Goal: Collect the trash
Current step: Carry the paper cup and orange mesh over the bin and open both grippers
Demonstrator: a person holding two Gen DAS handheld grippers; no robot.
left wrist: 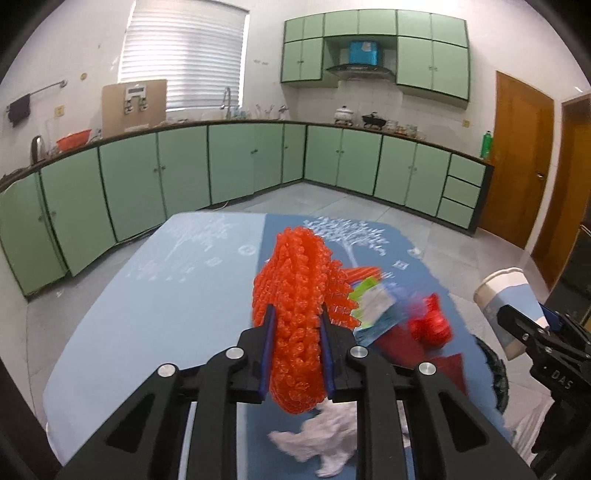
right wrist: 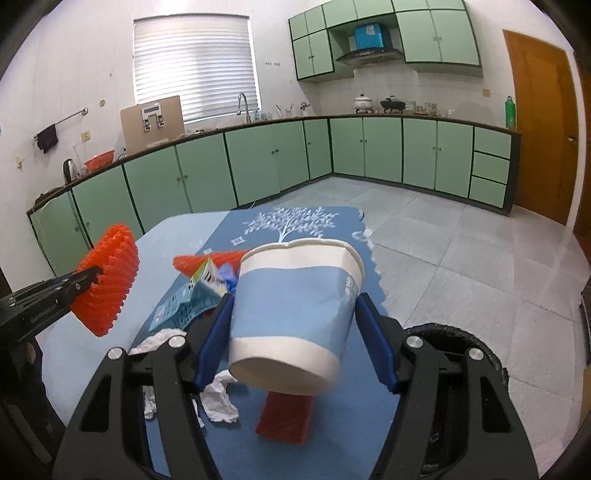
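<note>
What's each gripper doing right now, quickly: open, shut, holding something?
Left gripper: shut on the orange foam net, lifted off the table.
Right gripper: shut on the blue-and-white paper cup, held tilted above the table.

You are facing a kitchen with white walls and a grey tiled floor, where green base cabinets run under a dark counter around the far corner. Ahead of you a window with closed white blinds sits above a tap, and green wall cabinets flank a hood to the right. A brown wooden door stands at the right, a towel rail hangs on the left wall, and a table with a blue cloth lies just before you.
</note>
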